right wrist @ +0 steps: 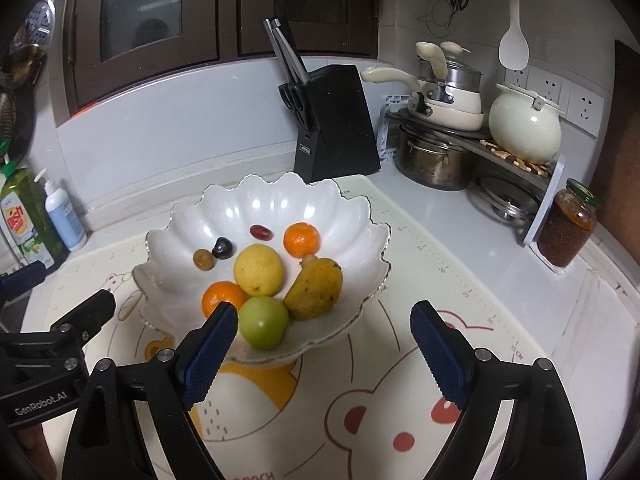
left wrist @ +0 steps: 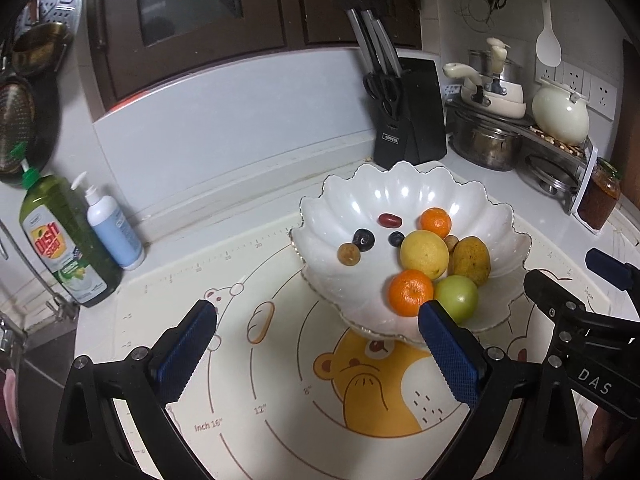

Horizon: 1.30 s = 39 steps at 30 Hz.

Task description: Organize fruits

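With my left gripper point(left wrist: 318, 344) and right gripper point(right wrist: 322, 344) both gaping empty low in frame, I'd leave the fruit piled mid-frame in the scalloped bowl point(right wrist: 192, 216) undisturbed and withdraw cleanly.

The bowl point(left wrist: 408, 204) sat on the mat point(left wrist: 280, 380), which lay on the counter point(left wrist: 500, 184). In the bowl, the lemon point(left wrist: 424, 254) lay in the middle, a mandarin point(left wrist: 411, 293) and the apple point(left wrist: 456, 298) before it, the mango point(left wrist: 471, 261) to its right, another mandarin point(left wrist: 435, 222) behind. The knife block point(left wrist: 412, 120) stood behind the bowl, the pots point(left wrist: 486, 142) to its right, the jar point(left wrist: 599, 200) further right. The soap bottles point(left wrist: 80, 236) stood at the far left. The left tongs point(left wrist: 316, 348) and right tongs point(right wrist: 324, 352) hung over the mat before the bowl, side by side.
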### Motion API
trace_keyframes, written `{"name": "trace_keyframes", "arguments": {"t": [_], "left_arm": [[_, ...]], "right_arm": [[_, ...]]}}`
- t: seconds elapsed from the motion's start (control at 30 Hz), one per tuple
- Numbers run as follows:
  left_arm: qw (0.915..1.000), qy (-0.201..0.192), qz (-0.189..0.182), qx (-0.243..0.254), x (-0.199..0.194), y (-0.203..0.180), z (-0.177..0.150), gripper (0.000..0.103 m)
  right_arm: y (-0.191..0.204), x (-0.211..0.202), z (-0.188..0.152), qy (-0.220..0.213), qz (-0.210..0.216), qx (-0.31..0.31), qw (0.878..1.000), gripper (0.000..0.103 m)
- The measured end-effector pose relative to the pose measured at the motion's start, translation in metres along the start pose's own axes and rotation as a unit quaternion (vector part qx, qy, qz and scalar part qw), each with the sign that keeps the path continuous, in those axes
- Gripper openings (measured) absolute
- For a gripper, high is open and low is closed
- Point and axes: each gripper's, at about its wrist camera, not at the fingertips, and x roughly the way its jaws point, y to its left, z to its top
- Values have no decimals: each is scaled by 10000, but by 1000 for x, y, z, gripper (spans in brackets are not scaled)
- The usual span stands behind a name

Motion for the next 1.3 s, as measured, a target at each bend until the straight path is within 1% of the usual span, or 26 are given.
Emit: {"name": "trace_keyframes", "arguments": {"t": [0.13,0.33,0.47,0.8,1.07,1.3], "left_arm": [[10000,-39,59,-47,-12,4,-5,103],[9999,14,113,-85,-25,8,-17,103],[9998,0,88,-165,-38,12,-27,103],[9993,-229,159,-239,-75,18,-46,103],[9990,-272,152,-317,-97,19,-64,103],[9988,-296,130,-373,-116,21,-79,103]], "right_arm": [[1,-8,-4,20,1,38,10000,89],[3,-21,-12,21,9,51,10000,89],[6,-33,-19,-14,42,57,10000,89],[8,-70,-33,-256,28,70,9996,89],[6,-92,-50,-368,1,125,9992,89],[4,-116,-60,-555,-71,138,9983,89]]}}
